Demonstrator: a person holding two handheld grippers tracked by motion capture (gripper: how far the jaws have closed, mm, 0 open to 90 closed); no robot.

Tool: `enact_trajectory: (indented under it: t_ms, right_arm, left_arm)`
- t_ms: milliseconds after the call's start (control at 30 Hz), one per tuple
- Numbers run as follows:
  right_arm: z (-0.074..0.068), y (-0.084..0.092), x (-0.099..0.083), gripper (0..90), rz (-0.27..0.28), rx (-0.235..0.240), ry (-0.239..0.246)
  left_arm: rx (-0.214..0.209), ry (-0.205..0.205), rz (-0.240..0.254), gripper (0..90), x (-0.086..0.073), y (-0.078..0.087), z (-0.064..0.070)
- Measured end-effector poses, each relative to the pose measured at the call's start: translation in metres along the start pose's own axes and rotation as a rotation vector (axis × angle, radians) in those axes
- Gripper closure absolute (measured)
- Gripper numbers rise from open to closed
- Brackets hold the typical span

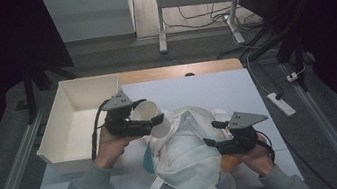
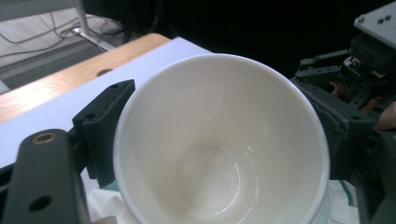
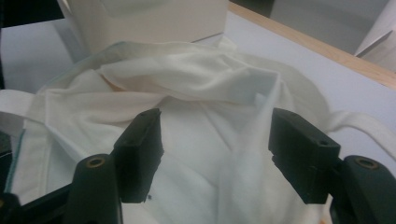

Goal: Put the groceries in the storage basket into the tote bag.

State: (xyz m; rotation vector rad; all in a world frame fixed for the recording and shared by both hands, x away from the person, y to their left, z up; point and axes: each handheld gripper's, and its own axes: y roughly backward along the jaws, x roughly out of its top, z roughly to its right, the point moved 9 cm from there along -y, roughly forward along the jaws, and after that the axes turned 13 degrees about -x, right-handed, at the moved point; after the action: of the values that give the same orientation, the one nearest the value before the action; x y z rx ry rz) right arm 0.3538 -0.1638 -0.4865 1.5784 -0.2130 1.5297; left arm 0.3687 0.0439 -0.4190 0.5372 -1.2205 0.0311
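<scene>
At the far left of the bench (image 1: pixel 195 83) stands an open white box (image 1: pixel 79 120). Just right of it, the left tool (image 1: pixel 153 122) holds a white cup (image 1: pixel 148 113) tipped on its side; in the left gripper view the cup (image 2: pixel 219 144) sits between the two jaws, which press on its outer wall, mouth toward the camera and nothing inside it. The cup hangs over the left edge of a crumpled white cloth bag (image 1: pixel 189 147) lying mid-bench. Farther right, the right tool (image 1: pixel 211 133) hovers at the bag's right side, jaws spread wide; in the right gripper view the bag (image 3: pixel 196 135) lies under and beyond them, nothing pinched, with its strap trailing right. No writing can be read on the cup, bag or box. The left gripper view also catches the right tool (image 2: pixel 359 70) at its right edge
</scene>
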Motion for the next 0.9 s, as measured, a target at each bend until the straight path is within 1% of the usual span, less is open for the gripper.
enact_trajectory:
  t_ms: [233,500,667,800,900]
  right_arm:
    - [-0.016,-0.004,0.011,26.9,0.016,0.013,0.016]
    - [-0.03,-0.013,0.022,22.0,0.039,0.024,0.026]
    - [-0.039,-0.022,0.03,18.5,0.049,0.024,0.036]
    - [-0.041,-0.027,0.033,16.8,0.052,0.005,0.041]
    - [-0.043,-0.03,0.037,16.1,0.064,0.004,0.027]
  left_arm:
    - [-0.027,-0.006,-0.048,19.1,-0.005,-0.023,0.007]
    - [-0.054,-0.002,-0.08,19.1,-0.01,-0.044,0.01]
    - [-0.068,-0.004,-0.094,19.1,-0.012,-0.053,0.013]
    - [-0.076,-0.006,-0.102,19.0,-0.013,-0.059,0.015]
    - [-0.079,-0.007,-0.106,19.0,-0.013,-0.063,0.018]
